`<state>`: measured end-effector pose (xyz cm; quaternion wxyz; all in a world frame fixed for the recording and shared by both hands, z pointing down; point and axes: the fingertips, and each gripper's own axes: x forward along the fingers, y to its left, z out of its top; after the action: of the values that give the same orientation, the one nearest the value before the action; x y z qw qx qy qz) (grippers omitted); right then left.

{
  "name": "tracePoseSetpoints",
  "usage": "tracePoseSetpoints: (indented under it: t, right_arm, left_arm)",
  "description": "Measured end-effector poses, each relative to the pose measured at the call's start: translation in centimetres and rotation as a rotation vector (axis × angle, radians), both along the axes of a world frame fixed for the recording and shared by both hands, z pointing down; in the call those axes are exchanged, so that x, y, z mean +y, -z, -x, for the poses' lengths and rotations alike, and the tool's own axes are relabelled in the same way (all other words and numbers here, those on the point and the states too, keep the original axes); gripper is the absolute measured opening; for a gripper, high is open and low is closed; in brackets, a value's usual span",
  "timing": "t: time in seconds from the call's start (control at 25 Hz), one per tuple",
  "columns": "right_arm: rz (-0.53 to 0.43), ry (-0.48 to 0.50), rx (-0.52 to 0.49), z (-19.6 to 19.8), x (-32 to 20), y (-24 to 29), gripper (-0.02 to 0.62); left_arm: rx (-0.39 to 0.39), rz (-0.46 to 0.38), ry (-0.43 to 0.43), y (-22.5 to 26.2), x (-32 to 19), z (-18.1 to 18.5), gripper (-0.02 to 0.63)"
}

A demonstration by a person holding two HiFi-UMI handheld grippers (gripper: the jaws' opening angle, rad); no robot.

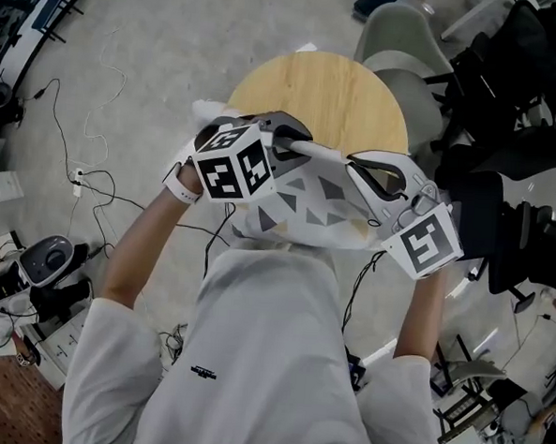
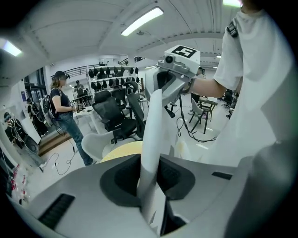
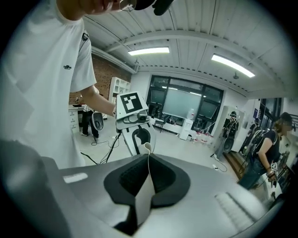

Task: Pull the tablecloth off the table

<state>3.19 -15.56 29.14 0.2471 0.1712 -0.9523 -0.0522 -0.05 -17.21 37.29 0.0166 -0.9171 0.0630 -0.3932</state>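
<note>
The white tablecloth with grey triangles hangs bunched in the air between both grippers, above the near edge of the round wooden table. My left gripper is shut on a strip of the cloth, which runs up between its pads toward the right gripper. My right gripper is shut on the other end, a thin fold of cloth pinched between its jaws. The left gripper faces it close by. Most of the tabletop shows bare.
A pale chair stands behind the table and black office chairs crowd the right. Cables and a device lie on the floor at left. A person stands across the room, another at the far right.
</note>
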Motion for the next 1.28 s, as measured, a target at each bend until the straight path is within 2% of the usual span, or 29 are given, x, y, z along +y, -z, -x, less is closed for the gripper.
tracePoseSetpoints:
  t: [0.24, 0.44, 0.68, 0.92, 1.16, 1.28]
  right_arm:
    - [0.000, 0.035, 0.031, 3.2, 4.7, 0.9, 0.012]
    - [0.022, 0.081, 0.049, 5.5, 9.2, 1.7, 0.012]
    - [0.034, 0.066, 0.072, 7.1, 13.7, 0.9, 0.014]
    - [0.046, 0.044, 0.013, 5.7, 17.5, 0.5, 0.012]
    - [0.006, 0.044, -0.039, 5.2, 23.5, 1.7, 0.012]
    - [-0.011, 0.045, -0.035, 5.1, 26.5, 1.7, 0.012]
  left_arm:
    - [0.015, 0.068, 0.013, 0.7, 6.5, 3.0, 0.012]
    - [0.039, 0.142, 0.011, 1.4, 11.6, 5.0, 0.011]
    - [0.044, 0.197, 0.051, 0.9, 16.4, 6.8, 0.011]
    - [0.015, 0.173, 0.065, 0.5, 19.9, 5.7, 0.011]
    - [-0.003, 0.128, 0.111, 1.6, 25.6, 5.5, 0.011]
    - [-0.003, 0.115, 0.132, 1.9, 28.5, 5.4, 0.011]
